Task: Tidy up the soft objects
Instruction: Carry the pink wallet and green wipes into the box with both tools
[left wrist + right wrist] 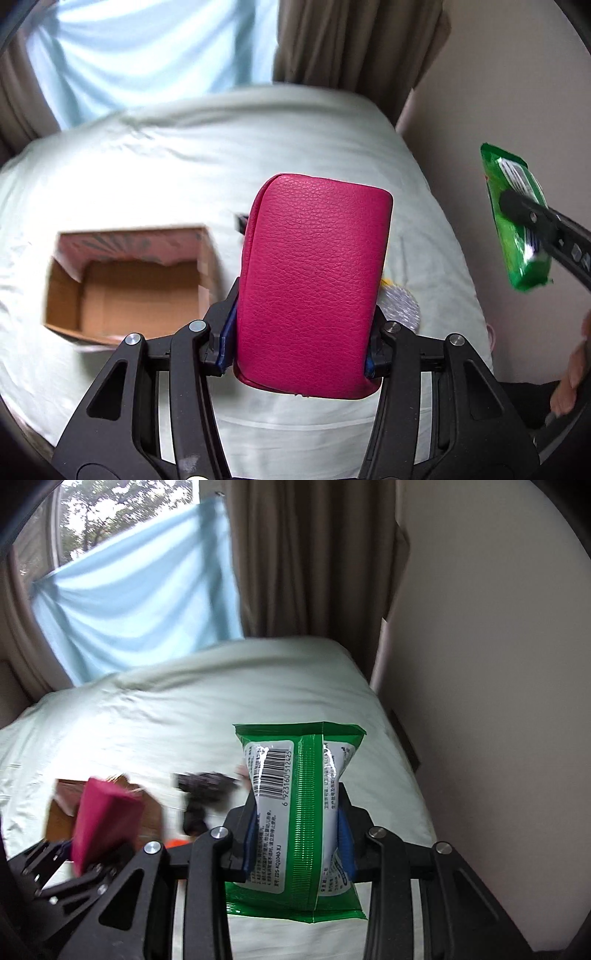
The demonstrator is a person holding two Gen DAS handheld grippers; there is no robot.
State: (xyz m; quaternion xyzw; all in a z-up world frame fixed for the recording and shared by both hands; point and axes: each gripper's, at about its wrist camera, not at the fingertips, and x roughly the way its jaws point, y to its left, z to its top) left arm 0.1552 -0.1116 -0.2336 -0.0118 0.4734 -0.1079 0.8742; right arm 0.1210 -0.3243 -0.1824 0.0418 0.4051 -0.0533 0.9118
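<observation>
My left gripper (pixel 301 347) is shut on a pink leather pouch (pixel 314 280) and holds it above the bed, just right of an open cardboard box (pixel 129 284). My right gripper (pixel 299 834) is shut on a green wet-wipes pack (pixel 301 812) and holds it upright above the bed. The pack (pixel 517 218) and the right gripper also show at the right edge of the left wrist view. The pouch (pixel 103 819) and the box (pixel 59 812) show at the lower left of the right wrist view, blurred.
The bed has a pale green sheet (pixel 184 166). A silvery round item (pixel 400 308) lies on it behind the pouch. Dark blurred objects (pixel 203 786) lie near the box. A wall (pixel 480 664) runs along the right; curtains (pixel 314 554) and a blue cloth (pixel 140 590) hang behind.
</observation>
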